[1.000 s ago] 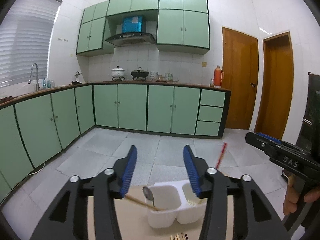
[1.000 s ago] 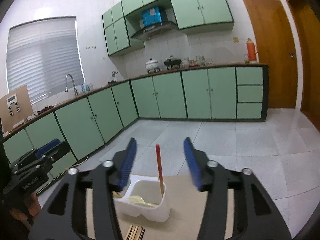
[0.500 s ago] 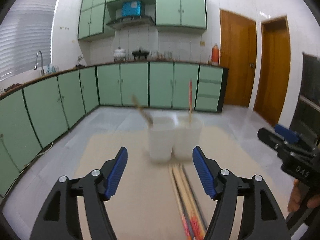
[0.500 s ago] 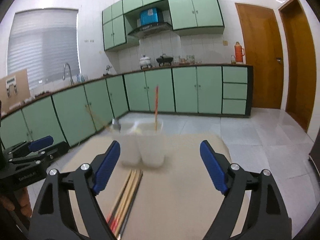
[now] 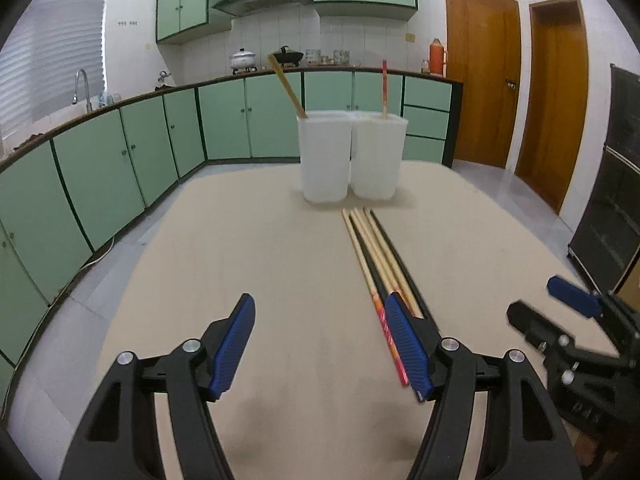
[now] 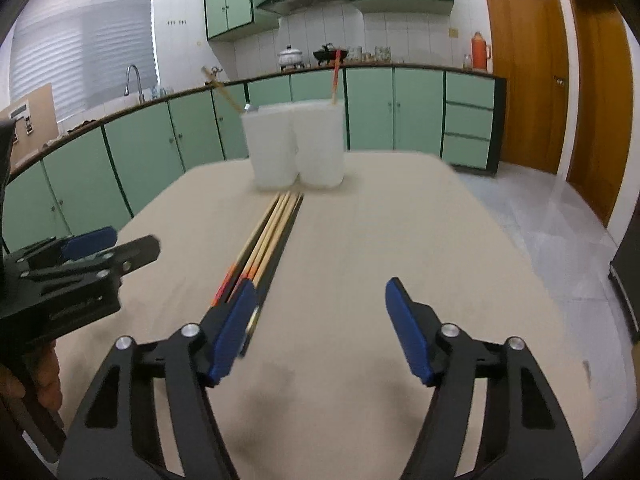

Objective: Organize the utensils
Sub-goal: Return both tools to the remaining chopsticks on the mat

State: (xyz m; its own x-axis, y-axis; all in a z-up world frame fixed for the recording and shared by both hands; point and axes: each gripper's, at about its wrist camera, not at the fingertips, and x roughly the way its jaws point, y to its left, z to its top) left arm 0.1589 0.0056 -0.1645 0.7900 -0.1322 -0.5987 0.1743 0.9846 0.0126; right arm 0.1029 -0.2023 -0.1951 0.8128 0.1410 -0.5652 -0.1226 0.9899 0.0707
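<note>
A white two-compartment holder (image 5: 352, 156) stands at the far side of the beige table (image 5: 260, 272). A wooden-handled spoon (image 5: 286, 87) leans in its left compartment and a red-topped chopstick (image 5: 385, 87) stands in its right one. Several chopsticks (image 5: 378, 258) lie in a bundle on the table in front of the holder. My left gripper (image 5: 320, 340) is open and empty, low over the near table, its right finger beside the bundle's near end. My right gripper (image 6: 320, 332) is open and empty, to the right of the bundle (image 6: 268, 240). The holder also shows in the right wrist view (image 6: 296, 146).
Green kitchen cabinets (image 5: 132, 168) and a counter run behind and to the left of the table. Two wooden doors (image 5: 516, 96) stand at the right. A dark cabinet (image 5: 612, 200) stands past the table's right edge.
Both grippers have pulled back from above the holder to low over the near side of the table. Both jaws have opened wider. The chopstick bundle has come into full view.
</note>
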